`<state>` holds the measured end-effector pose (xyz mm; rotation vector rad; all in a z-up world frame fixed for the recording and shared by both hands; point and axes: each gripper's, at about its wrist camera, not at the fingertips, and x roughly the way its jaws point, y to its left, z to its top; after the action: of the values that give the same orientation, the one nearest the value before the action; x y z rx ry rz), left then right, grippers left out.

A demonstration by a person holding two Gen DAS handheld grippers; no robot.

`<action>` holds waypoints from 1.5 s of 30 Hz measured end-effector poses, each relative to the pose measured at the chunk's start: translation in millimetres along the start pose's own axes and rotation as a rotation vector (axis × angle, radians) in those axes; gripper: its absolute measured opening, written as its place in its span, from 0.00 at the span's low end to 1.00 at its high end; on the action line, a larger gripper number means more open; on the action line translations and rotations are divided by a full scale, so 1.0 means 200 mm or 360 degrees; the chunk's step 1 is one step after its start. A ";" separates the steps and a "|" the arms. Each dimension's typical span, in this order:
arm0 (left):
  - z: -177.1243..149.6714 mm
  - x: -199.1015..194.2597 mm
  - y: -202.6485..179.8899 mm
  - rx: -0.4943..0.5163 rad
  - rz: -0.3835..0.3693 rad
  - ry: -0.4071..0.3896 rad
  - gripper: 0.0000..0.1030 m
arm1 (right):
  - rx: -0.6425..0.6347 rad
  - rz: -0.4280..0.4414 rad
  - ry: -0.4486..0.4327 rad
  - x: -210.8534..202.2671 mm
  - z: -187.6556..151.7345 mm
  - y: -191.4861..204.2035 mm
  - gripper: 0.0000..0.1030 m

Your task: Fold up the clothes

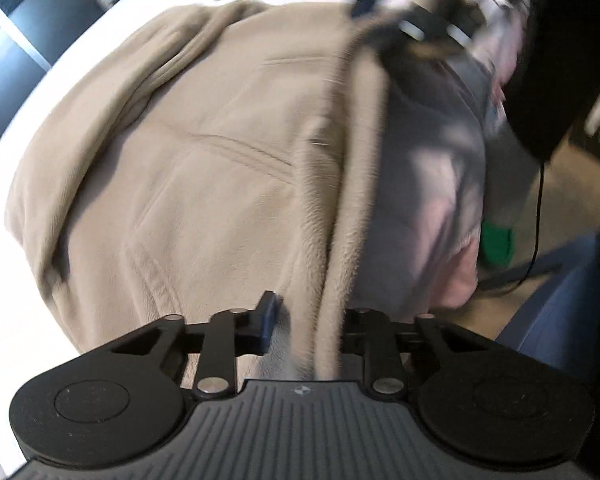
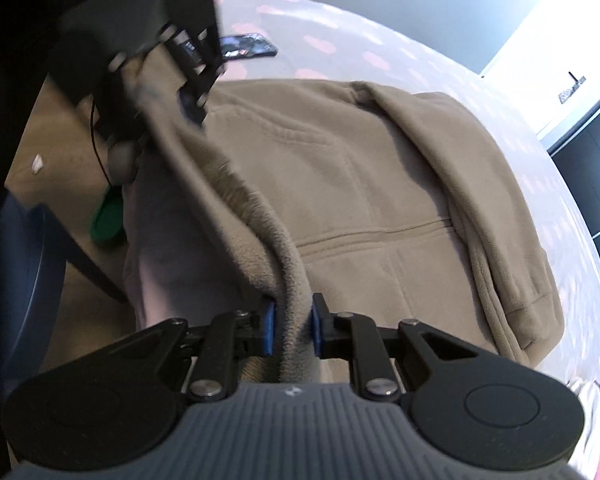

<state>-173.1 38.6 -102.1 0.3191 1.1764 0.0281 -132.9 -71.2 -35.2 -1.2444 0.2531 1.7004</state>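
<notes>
A tan fleece jacket (image 1: 188, 152) lies spread on a white bed with pink marks (image 2: 379, 56); it also shows in the right wrist view (image 2: 379, 184). My left gripper (image 1: 303, 320) is shut on the jacket's lifted edge, with one blue pad (image 1: 268, 316) showing. My right gripper (image 2: 292, 326) is shut on the same raised edge further along, the cloth pinched between its blue pads (image 2: 268, 328). The edge hangs taut between the two grippers above the bed. The right gripper shows blurred at the top of the left wrist view (image 1: 419, 28), the left gripper at the top left of the right wrist view (image 2: 188, 76).
A dark phone-like object (image 2: 248, 48) lies on the bed beyond the jacket. A green round object (image 2: 108, 220) sits on the tan floor by the bed's side. A blue thing (image 2: 20, 272) stands at the left. Dark shelving (image 1: 16, 40) lies beyond the bed.
</notes>
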 end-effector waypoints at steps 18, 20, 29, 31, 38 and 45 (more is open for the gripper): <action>-0.14 -0.04 -0.01 0.0161 0.0226 0.0228 0.41 | -0.0399 -0.0194 0.0513 -0.03 -0.24 0.15 0.49; -0.16 -0.06 -0.01 0.0176 0.0271 0.0230 0.41 | -0.0410 -0.0218 0.0484 -0.06 -0.26 0.16 0.49; -0.20 -0.09 -0.04 0.0265 0.0415 0.0260 0.42 | -0.0529 -0.0264 0.0493 -0.14 -0.31 0.21 0.49; -0.20 -0.08 -0.04 0.0274 0.0422 0.0282 0.44 | -0.0543 -0.0253 0.0528 -0.13 -0.32 0.22 0.49; -0.17 -0.15 0.06 0.0090 0.0409 0.0163 0.12 | -0.0458 -0.0363 0.0467 -0.11 -0.26 0.15 0.12; -0.06 -0.37 0.34 -0.0119 0.0510 -0.0101 0.11 | -0.0271 -0.0671 0.0337 -0.24 -0.17 -0.04 0.12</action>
<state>-203.6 91.8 -21.9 0.4368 1.0489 0.3386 -105.6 -116.6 -9.3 -1.4868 -0.0326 1.2487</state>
